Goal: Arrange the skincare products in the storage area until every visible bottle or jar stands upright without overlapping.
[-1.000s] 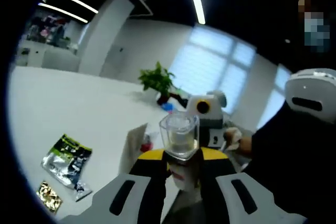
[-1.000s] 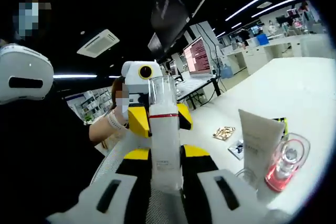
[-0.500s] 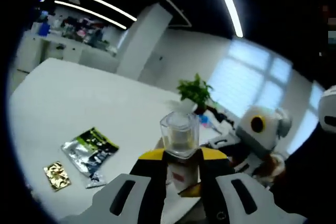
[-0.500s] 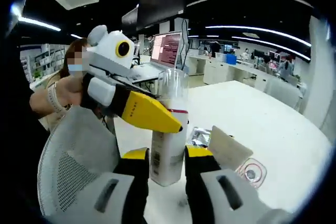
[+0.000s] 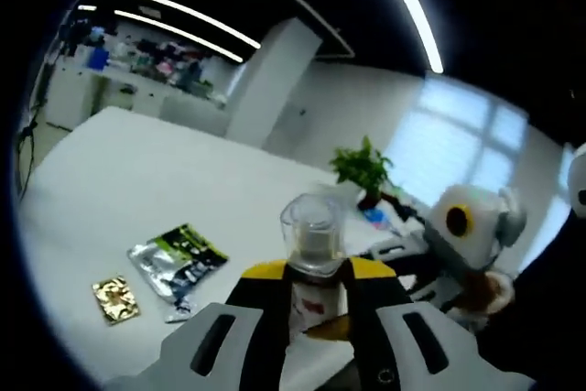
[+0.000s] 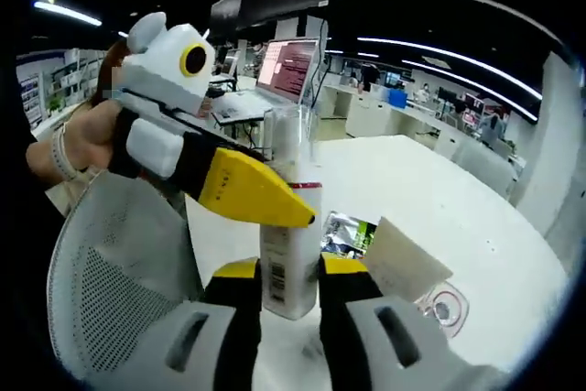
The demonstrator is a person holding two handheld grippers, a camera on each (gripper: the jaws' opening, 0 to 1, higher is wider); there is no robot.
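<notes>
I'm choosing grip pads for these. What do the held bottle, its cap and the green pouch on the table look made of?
Bottle: opaque white, smooth, probably plastic. Its cap: clear hard plastic or acrylic, see-through walls. Pouch: silvery foil-like film, crinkled and glossy.

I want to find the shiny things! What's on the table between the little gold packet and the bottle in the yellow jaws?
In the left gripper view, a silver and green foil pouch lies between the gold packet and the clear-capped bottle.

I'm seeing the left gripper (image 5: 314, 295) clamping its jaws on the bottle (image 5: 313, 258); the right gripper (image 6: 287, 281) is gripping the same bottle lower, the two crossing closely.
</notes>
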